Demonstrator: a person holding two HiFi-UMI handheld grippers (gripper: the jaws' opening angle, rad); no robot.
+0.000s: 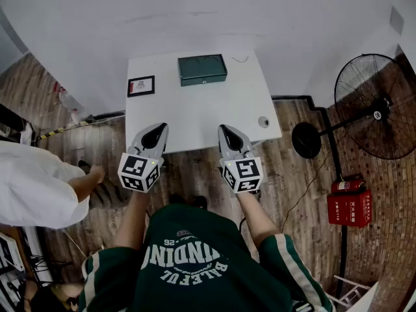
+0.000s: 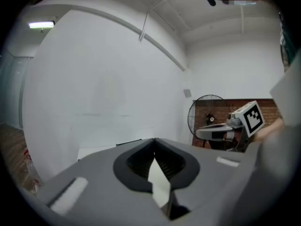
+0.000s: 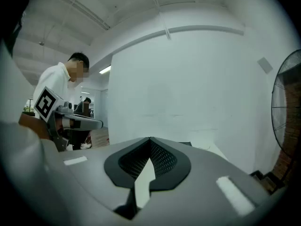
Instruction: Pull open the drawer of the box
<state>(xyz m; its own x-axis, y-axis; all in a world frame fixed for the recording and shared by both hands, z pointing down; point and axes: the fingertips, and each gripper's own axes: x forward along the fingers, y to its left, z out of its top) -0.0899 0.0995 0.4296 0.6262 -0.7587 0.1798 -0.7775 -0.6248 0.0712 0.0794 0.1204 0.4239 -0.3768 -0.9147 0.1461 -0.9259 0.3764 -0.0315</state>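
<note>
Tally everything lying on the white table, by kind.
Green box: 1
Black-framed picture: 1
Small round grey object: 1
Thin wire-like squiggle: 1
Total: 4

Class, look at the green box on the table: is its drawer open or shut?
Shut: in the head view the green box shows a flush front face, nothing pulled out.

White table (image 1: 195,117): green box (image 1: 202,69) (far edge), frame (image 1: 141,86)
</note>
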